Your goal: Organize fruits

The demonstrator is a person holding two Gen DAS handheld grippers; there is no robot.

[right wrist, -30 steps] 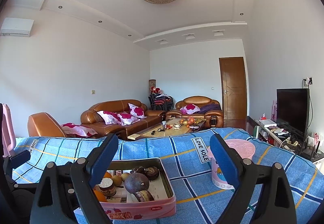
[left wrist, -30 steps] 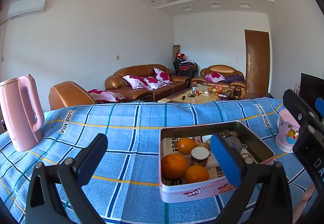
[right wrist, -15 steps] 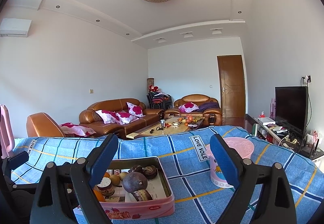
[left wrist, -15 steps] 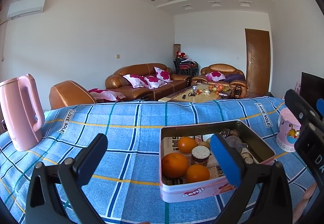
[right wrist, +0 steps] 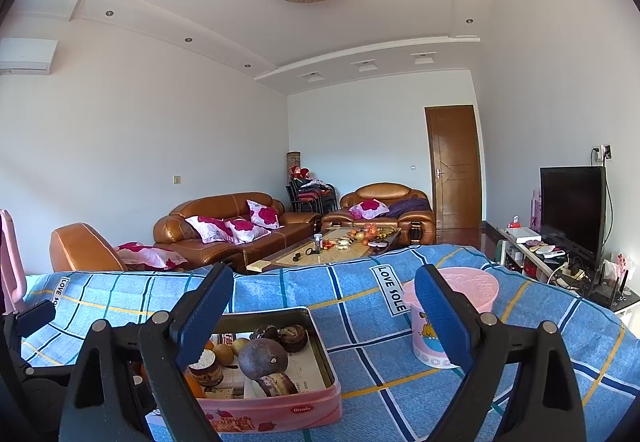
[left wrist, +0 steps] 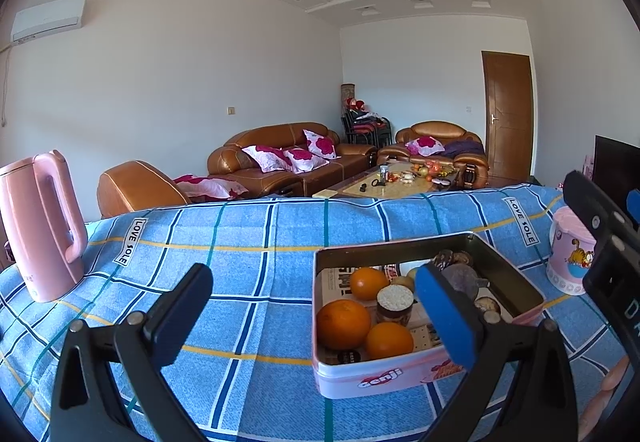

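A pink tin box (left wrist: 372, 378) stands on the blue checked tablecloth; it also shows in the right wrist view (right wrist: 280, 408). It holds three oranges (left wrist: 343, 323), a dark purple fruit (right wrist: 263, 359), small brown fruits and a cut one with a white face (left wrist: 395, 298). My left gripper (left wrist: 316, 306) is open and empty, above the cloth just left of and before the tin. My right gripper (right wrist: 324, 310) is open and empty, above the tin's right end. A pink cup (right wrist: 452, 318) stands right of the tin.
A pink kettle (left wrist: 40, 226) stands at the table's left. The pink cup shows at the right in the left wrist view (left wrist: 570, 254), beside the right gripper's body (left wrist: 608, 242). Sofas, a coffee table and a TV stand lie beyond the table.
The right wrist view has tilted slightly upward and nearer the tin. The left gripper has barely moved. Both stay open.
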